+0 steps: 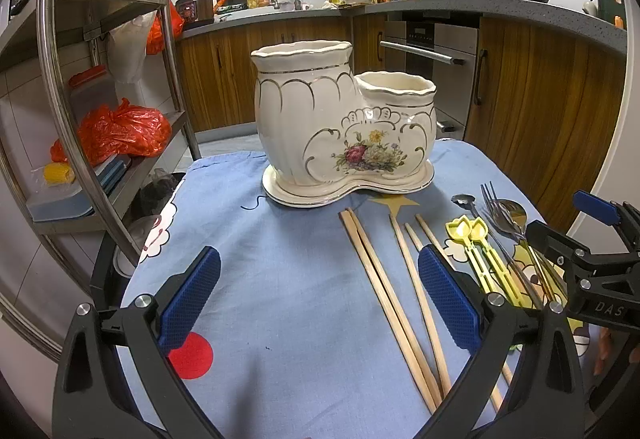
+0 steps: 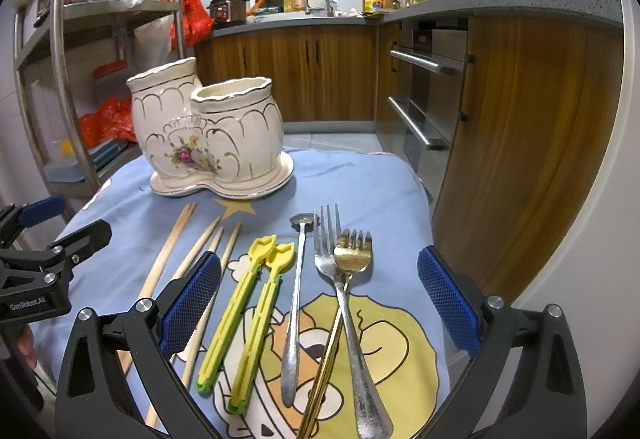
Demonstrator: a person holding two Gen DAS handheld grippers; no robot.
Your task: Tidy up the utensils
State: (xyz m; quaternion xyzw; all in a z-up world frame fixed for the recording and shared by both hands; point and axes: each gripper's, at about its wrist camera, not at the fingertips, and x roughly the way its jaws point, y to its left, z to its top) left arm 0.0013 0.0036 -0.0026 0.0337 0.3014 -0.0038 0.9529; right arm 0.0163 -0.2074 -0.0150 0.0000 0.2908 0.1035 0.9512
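A cream ceramic two-pot utensil holder (image 1: 340, 123) with a flower print stands at the far side of the blue cloth; it also shows in the right wrist view (image 2: 208, 135). Several wooden chopsticks (image 1: 384, 287) lie in front of it. Right of them lie two yellow plastic utensils (image 2: 248, 311), a small steel spoon (image 2: 296, 299), a steel fork (image 2: 348, 319) and a gold fork (image 2: 352, 259). My left gripper (image 1: 320, 299) is open and empty above the cloth, its right finger over the chopsticks. My right gripper (image 2: 320, 299) is open and empty above the forks and spoon.
A metal shelf rack (image 1: 100, 79) with red bags stands to the left. Wooden kitchen cabinets (image 2: 520, 159) and an oven (image 2: 424, 99) are close on the right and behind. The blue cloth (image 1: 280, 259) covers a small table with edges near on all sides.
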